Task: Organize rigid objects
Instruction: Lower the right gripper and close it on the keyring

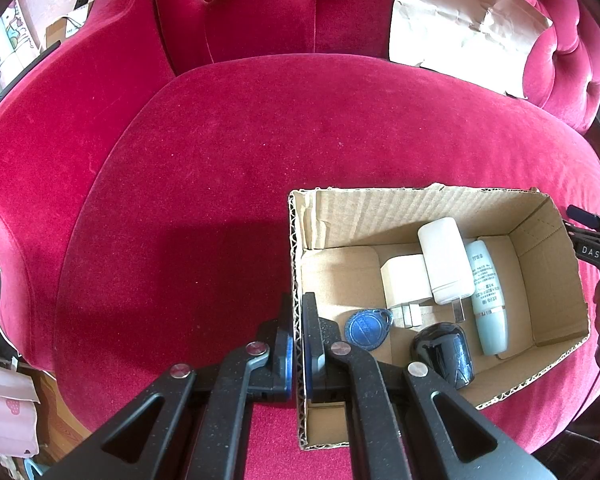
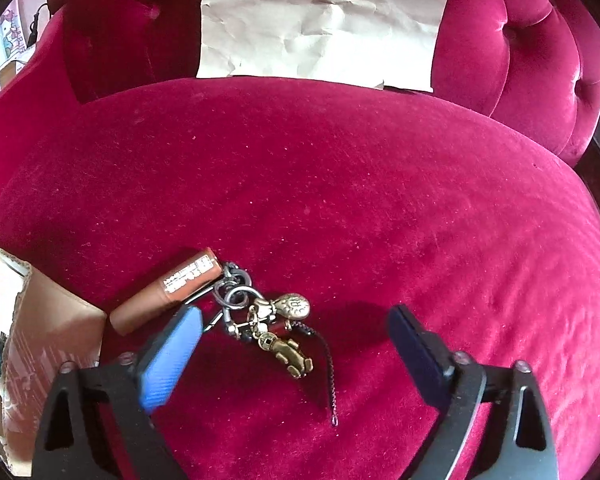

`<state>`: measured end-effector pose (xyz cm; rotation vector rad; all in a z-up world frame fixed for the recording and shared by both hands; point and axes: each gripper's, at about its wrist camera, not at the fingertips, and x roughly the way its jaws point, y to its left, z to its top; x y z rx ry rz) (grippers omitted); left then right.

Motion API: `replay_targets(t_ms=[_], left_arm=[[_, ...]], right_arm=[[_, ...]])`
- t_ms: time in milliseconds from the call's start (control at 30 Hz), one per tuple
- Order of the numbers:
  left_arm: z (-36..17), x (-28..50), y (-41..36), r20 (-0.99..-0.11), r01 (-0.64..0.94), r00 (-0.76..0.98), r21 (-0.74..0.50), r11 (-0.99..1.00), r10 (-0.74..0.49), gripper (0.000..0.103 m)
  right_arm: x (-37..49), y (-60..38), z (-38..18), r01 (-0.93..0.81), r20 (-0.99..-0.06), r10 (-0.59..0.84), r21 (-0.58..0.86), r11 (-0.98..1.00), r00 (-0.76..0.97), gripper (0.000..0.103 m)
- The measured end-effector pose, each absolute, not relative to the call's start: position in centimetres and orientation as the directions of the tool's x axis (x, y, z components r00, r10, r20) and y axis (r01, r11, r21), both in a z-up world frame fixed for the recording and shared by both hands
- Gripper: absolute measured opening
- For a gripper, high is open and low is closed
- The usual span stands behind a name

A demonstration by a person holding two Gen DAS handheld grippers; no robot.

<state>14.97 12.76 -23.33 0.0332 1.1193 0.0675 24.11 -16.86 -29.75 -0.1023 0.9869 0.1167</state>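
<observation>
Keychain (image 2: 260, 320) only in right view | right gripper (image 2: 296, 330) spread | left gripper (image 1: 298, 344) pinches box wall (image 1: 296, 280)

Red velvet sofa seat (image 2: 340, 200), cardboard box (image 1: 556, 280), keychain (image 2: 268, 320), paper (image 2: 320, 20)

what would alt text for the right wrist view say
The open right tool hovers over a keychain of brass charms, metal rings and a brown tube-shaped fob lying on a red velvet sofa seat. A cardboard box sits at the left edge, and crumpled paper leans against the sofa back.
</observation>
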Motion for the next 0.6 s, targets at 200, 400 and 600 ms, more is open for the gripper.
replay_targets(t_ms=[200, 400, 600], left_arm=[[-23.3, 15.0, 12.9, -0.898, -0.037, 0.434, 0.061, 0.997, 0.071, 0.003], [-23.3, 15.0, 12.8, -0.898, -0.038, 0.434, 0.062, 0.997, 0.072, 0.003], [-23.3, 15.0, 12.8, -0.898, -0.038, 0.434, 0.062, 0.997, 0.072, 0.003]], right_arm=[[23.8, -16.4, -29.0, -0.178, -0.828, 0.097, -0.004, 0.984, 0.553, 0.039], [23.6, -15.8, -28.7, -0.192, -0.830, 0.098, -0.012, 0.981, 0.550, 0.035], [23.4, -16.0, -27.8, -0.181, -0.825, 0.088, -0.018, 0.983, 0.559, 0.032]])
